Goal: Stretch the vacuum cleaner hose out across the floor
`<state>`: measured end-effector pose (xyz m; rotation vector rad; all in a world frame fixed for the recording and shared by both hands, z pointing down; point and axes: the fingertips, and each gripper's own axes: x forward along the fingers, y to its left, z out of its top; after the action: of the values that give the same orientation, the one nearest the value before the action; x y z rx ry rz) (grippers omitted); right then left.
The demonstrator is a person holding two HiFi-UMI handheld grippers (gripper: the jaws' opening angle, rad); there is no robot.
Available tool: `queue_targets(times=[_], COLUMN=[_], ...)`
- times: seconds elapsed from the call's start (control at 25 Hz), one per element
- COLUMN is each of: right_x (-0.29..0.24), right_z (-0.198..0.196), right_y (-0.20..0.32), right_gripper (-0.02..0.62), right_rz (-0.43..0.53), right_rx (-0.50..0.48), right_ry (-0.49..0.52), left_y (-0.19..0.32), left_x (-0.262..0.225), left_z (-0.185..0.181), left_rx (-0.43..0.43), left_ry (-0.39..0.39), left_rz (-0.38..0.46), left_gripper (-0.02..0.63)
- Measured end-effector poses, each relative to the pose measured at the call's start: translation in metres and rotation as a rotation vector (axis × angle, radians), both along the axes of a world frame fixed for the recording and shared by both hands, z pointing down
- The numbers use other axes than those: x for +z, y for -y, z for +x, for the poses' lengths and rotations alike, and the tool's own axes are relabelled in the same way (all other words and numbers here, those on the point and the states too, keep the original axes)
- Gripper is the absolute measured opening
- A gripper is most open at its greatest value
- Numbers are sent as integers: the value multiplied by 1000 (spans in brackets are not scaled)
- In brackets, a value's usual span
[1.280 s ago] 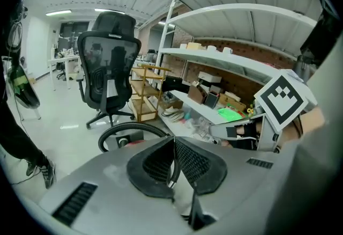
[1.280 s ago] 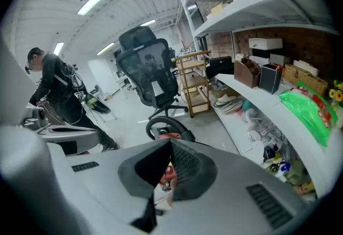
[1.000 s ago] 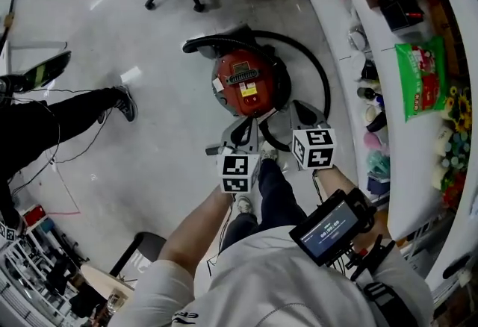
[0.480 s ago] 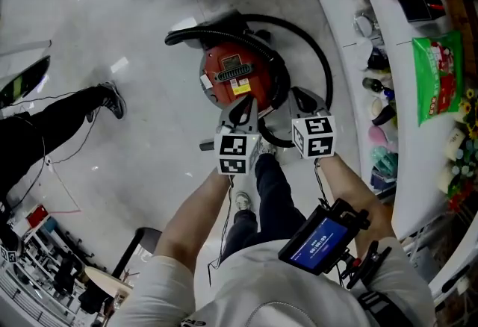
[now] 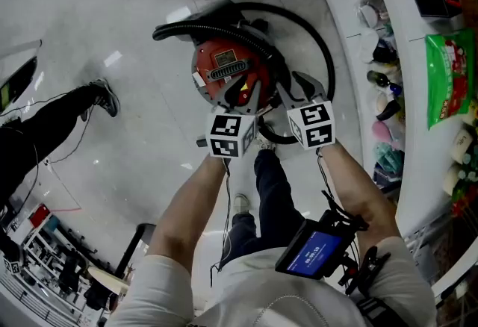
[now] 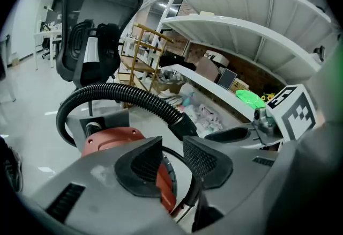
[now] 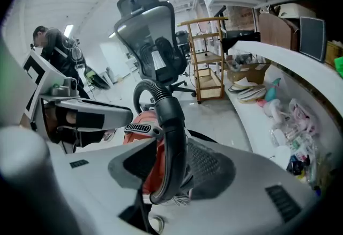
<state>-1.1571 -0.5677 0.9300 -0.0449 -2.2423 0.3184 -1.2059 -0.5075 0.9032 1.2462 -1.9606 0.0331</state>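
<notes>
The red vacuum cleaner [image 5: 228, 75] sits on the floor [image 5: 127, 131], with its black hose [image 7: 172, 137] looped round it. The right gripper [image 7: 170, 164] has just been opening its jaws — they are spread, with the hose between them. The left gripper [image 6: 172, 156] has been opening too — a small gap, nothing in it.

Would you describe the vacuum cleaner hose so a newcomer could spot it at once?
On the pale glossy floor, beside the long curved white counter, stands a round red vacuum cleaner. The black hose arches over its top and curves beside it: the only thick, ribbed tube there.
</notes>
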Motion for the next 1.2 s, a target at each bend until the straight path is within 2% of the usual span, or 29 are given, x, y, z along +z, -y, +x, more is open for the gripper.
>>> queue_targets(times=[0.24, 0.4, 0.68, 0.8, 1.0, 1.2], right_x=[32, 49, 56, 60, 62, 58], right_z=[-1, -9, -17, -15, -12, -13], right_y=[-3, -2, -7, -6, -9, -12], right_gripper=[215, 218, 218, 218, 194, 173], right_rz=[2, 8, -1, 1, 4, 2], right_rx=[-44, -70, -103, -102, -114, -109], right_ry=[-45, -62, -63, -73, -78, -73], left_y=[16, 29, 34, 36, 40, 44], left_x=[15, 26, 35, 27, 25, 12], left_z=[2, 1, -12, -22, -32, -52], left_rx=[62, 95, 106, 94, 96, 21], left_ry=[-28, -51, -119, -141, -166, -226], left_rz=[24, 37, 66, 118, 139, 230], left_gripper=[161, 211, 252, 252, 262, 278])
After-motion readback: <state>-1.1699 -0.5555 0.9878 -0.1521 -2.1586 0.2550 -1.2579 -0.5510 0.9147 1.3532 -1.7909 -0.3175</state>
